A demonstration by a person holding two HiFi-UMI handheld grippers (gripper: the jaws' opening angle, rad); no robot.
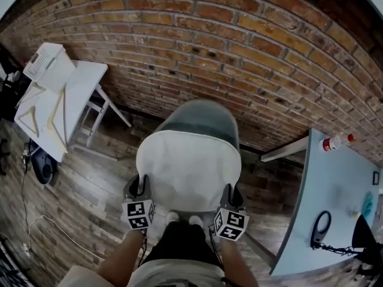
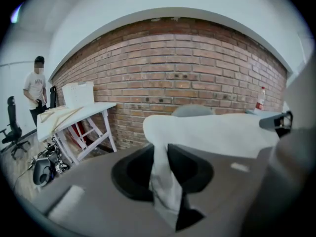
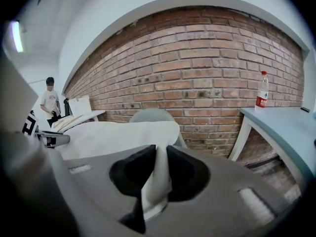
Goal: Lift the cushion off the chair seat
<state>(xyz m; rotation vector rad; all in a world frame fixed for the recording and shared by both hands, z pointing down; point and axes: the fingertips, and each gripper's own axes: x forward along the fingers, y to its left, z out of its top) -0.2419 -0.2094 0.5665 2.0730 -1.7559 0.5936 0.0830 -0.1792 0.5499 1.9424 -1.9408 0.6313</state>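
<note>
Brick wall (image 1: 239, 40) beyond; left gripper (image 1: 142, 188) and right gripper (image 1: 231, 194) clamp the cushion (image 1: 188, 166) edge.

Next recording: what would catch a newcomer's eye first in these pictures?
The white padded cushion fills the middle of the head view, its near edge pinched by the left gripper and the right gripper, one at each corner. Just behind it shows the rounded back of the grey shell chair, and the red brick wall spans the whole background.
</note>
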